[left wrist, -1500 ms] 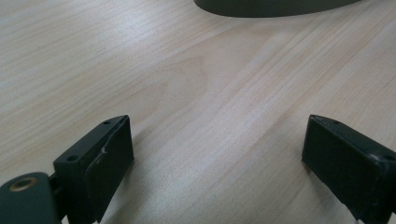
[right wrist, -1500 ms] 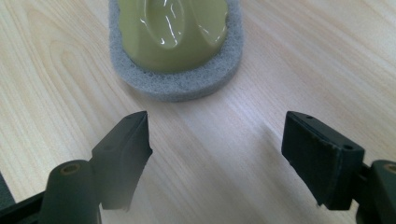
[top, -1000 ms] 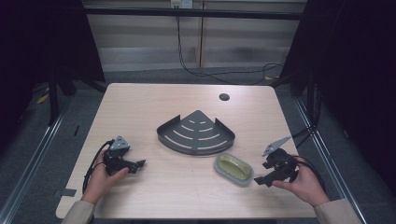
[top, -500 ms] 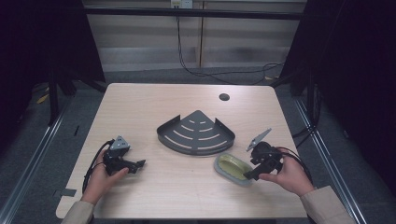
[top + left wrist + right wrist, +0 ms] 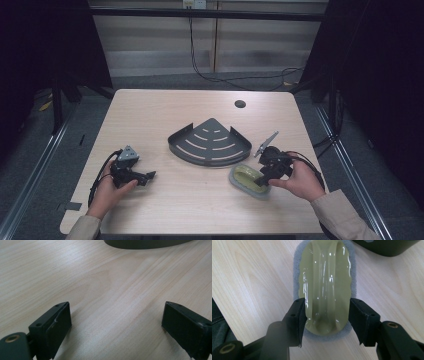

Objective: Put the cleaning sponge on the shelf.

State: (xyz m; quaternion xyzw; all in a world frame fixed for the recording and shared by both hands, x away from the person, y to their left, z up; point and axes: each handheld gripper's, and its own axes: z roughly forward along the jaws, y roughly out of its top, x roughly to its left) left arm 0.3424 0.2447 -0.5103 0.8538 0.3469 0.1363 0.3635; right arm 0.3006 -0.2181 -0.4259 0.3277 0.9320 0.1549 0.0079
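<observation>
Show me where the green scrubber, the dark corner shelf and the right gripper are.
green scrubber (image 5: 325,287), right gripper view, on its glossy green top.
dark corner shelf (image 5: 210,142), high view, on its slotted floor.
right gripper (image 5: 327,315), right gripper view, midway between its fingers, which flank the scrubber.

Corner shelf (image 5: 210,142) at mid bench (image 5: 150,110), hole (image 5: 240,104) behind it. Scrub pad (image 5: 246,180) just before the shelf's right end, between right tongs (image 5: 262,183). Left tongs (image 5: 145,176) well apart at left, on bare bench.

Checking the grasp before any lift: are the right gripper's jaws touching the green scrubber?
Touching. In the right gripper view, the closing right gripper has both pads against the green scrubber sides.
</observation>
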